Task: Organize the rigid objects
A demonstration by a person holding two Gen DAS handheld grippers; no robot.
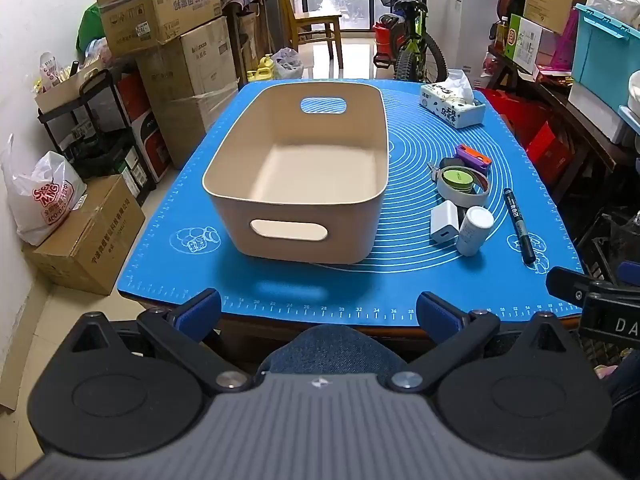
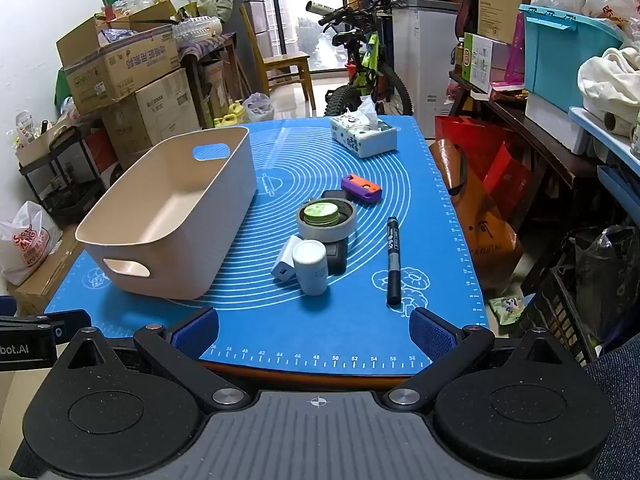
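Left tool (image 1: 319, 312): held wide apart at the near edge of the worktop, nothing gripped between the blue pads.
Right tool (image 2: 314, 330): likewise spread wide and empty, tilted down toward the mat.
Worktop: covered by a blue mat (image 2: 432, 184) printed with white rings.
Bin (image 1: 296, 168): beige, upright and empty, set on the left part of the mat.
Small things: grouped to the right of the bin, apart from it.
Bottle (image 2: 311, 267): white, upright, just beside a white charger (image 2: 285, 264).
Tape roll (image 2: 326, 220): a green tin is seen inside it, perhaps with a dark item underneath.
Marker (image 2: 393, 260): laid flat, nearest the right edge.
Purple block (image 2: 361, 188): behind the tape roll.
Tissue pack (image 2: 364, 134): at the far end.
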